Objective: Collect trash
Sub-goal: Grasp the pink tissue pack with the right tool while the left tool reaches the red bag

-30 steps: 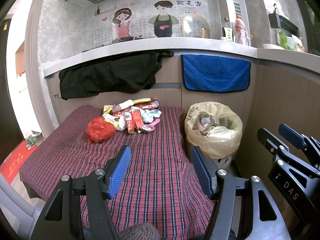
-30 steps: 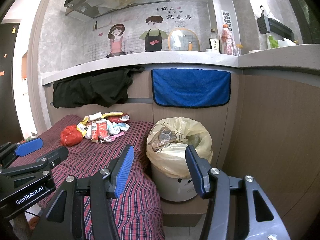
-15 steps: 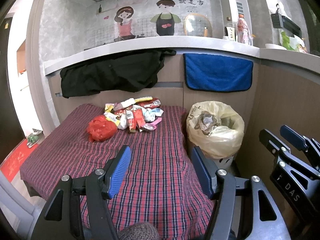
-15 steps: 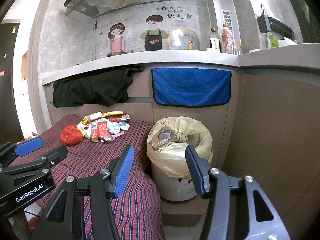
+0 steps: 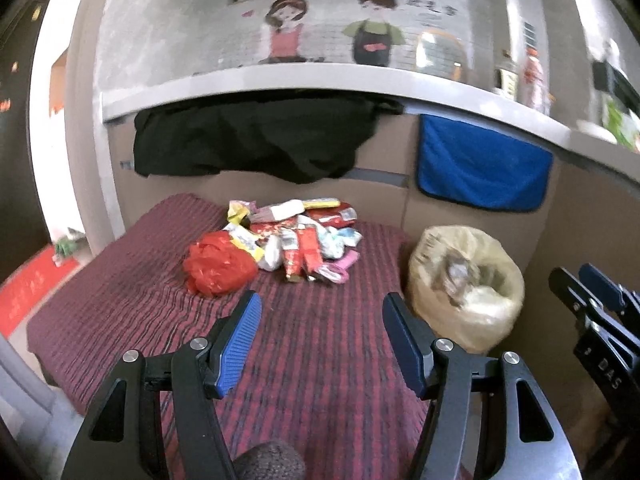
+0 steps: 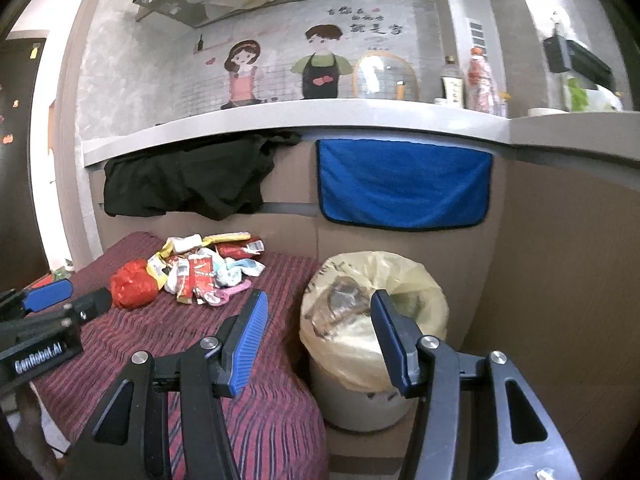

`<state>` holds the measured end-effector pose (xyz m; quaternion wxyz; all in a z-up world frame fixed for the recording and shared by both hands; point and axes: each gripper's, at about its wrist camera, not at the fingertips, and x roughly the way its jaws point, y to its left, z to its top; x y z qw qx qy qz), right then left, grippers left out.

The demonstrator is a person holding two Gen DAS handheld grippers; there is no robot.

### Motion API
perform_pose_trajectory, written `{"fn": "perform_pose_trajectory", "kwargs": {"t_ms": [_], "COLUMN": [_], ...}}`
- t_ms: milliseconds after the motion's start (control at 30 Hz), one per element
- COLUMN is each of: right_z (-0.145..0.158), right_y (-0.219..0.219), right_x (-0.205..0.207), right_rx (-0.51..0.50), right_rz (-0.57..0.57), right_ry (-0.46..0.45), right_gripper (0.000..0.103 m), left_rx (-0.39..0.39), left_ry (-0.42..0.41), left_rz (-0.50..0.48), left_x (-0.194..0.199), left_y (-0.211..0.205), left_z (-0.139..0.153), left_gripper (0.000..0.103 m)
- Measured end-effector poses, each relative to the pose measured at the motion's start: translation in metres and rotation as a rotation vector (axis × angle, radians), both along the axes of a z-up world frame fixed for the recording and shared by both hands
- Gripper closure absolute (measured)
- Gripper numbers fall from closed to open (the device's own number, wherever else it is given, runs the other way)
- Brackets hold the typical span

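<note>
A pile of wrappers (image 5: 304, 236) lies at the far end of the desk (image 5: 320, 360), which wears a red plaid cloth. A crumpled red plastic bag (image 5: 218, 266) touches the pile's left side. Just right of the desk stands a round bin (image 6: 360, 404) lined with a yellowish bag (image 6: 416, 280); inside it sits crumpled grey-brown rubbish (image 6: 344, 300), the rest being hard to make out. The left gripper (image 5: 320, 344) hovers over the near desk with its blue pads apart and nothing between them. The right gripper (image 6: 318, 340) hangs near the bin, likewise spread wide and empty. Behind, a blue towel (image 6: 404, 184) and a black garment (image 6: 188, 180) hang from a pale ledge.
</note>
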<state>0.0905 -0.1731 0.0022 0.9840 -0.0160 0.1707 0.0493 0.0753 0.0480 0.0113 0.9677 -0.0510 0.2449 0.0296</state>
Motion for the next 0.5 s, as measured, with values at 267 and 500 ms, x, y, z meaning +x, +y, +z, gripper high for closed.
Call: {"fn": "perform_pose_trajectory", "kwargs": {"t_ms": [267,500], "right_z": [-0.007,-0.015], "right_y": [0.044,0.093], "right_x": [0.07,0.126], "right_rx": [-0.03,-0.026], "right_rz": [0.08,0.245], "right_ry": [0.042,0.063], "right_gripper": [0.052,0.052], "left_rx": [-0.017,-0.09], "left_ry": [-0.024,0.034], "left_rz": [0.129,0.166], "left_x": [0.073,0.116], "left_y": [0.099,0.164], "left_z": [-0.006,-0.03], "left_gripper": [0.04,0.04]}}
